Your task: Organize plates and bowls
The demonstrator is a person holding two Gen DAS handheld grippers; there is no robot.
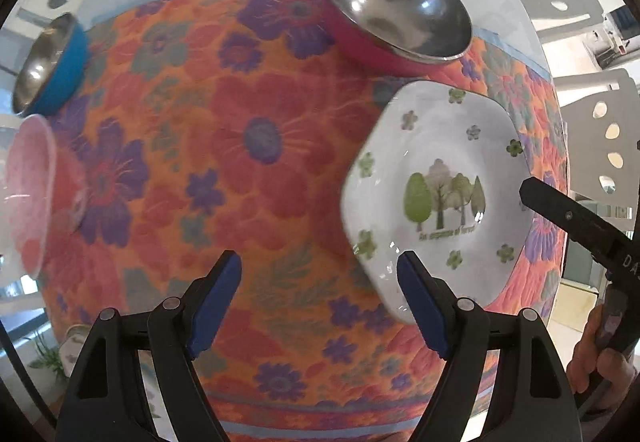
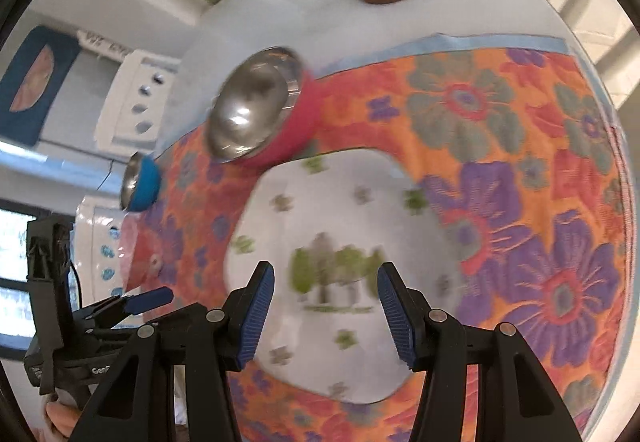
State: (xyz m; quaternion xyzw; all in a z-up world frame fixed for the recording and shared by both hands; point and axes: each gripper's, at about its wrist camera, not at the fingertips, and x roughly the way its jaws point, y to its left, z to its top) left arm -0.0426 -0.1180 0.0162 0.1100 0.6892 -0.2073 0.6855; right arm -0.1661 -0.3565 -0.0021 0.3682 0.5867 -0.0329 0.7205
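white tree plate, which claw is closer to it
Right. The right claw hangs directly over the white tree plate; the left claw is over the floral cloth beside its edge.

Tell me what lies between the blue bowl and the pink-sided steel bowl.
Only bare floral cloth between the blue bowl and the pink-sided steel bowl; the left wrist view shows it best.

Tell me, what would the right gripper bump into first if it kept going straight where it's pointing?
Most likely the white plate with the trees: it fills the gap ahead of the open right gripper. The view is blurred, so depth is unclear.
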